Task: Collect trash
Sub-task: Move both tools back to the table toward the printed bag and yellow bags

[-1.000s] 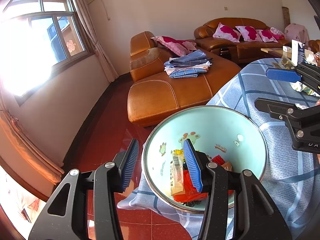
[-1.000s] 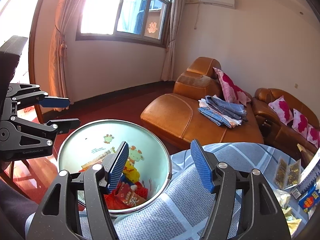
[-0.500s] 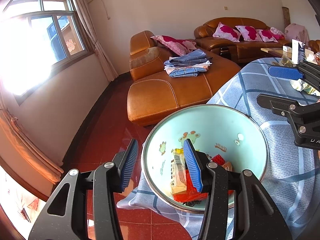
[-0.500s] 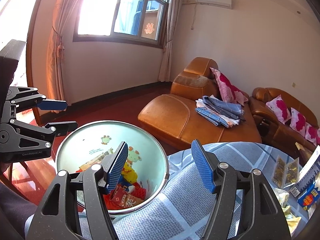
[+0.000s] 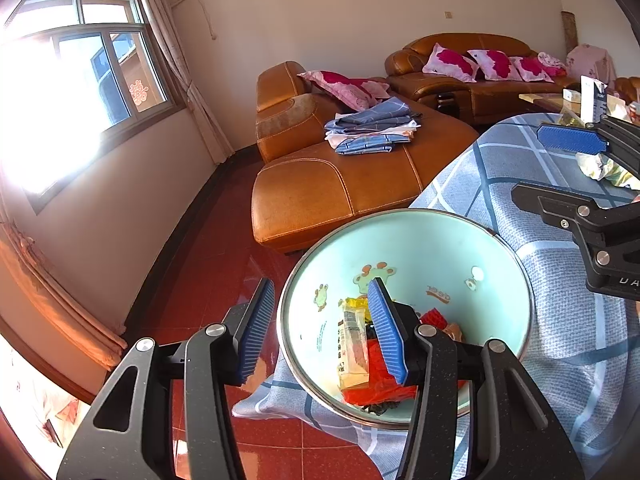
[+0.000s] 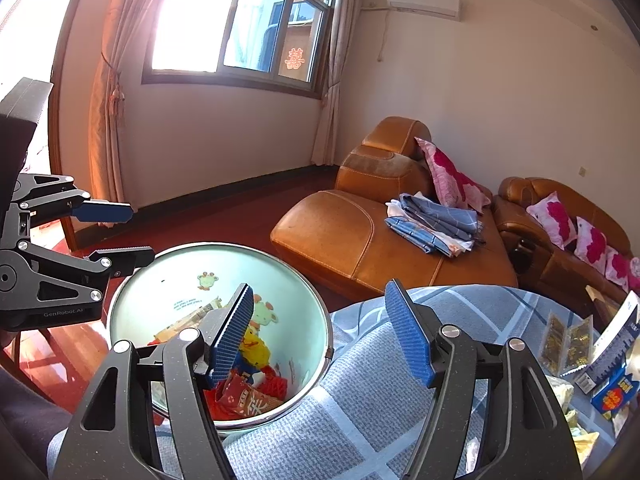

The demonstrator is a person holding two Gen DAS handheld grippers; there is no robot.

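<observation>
My right claw (image 6: 326, 332) is opening: its jaws stand a little wider than a second ago, and nothing is between them but air, the left finger over the bowl (image 6: 168, 276), the right one over the blue checked cloth (image 6: 360, 420). The room has slid slightly in my right view since then; the bowl and my other claw sit about where they were. My left claw (image 5: 320, 328) straddles the bowl's near rim (image 5: 288, 344), one finger outside, one inside, half spread; I cannot tell whether the pads actually press on the rim.

The trash (image 6: 248, 396) lies heaped in the bowl's bottom: red wrappers, a yellow one, a clear packet (image 5: 353, 344). More litter waits on the cloth to my right: gold foil packets (image 6: 566, 340), a blue box (image 6: 612, 394), a crumpled wrapper (image 5: 600, 168).

Beyond the bowl stands a tan leather sofa (image 5: 332, 184) with folded blue laundry (image 5: 372, 130) and pink pillows (image 5: 452, 62), a sunlit window (image 6: 240, 24) with curtains, and red floor tiles (image 5: 208, 264). In the left view my right claw crosses the cloth, hiding part of the litter.
</observation>
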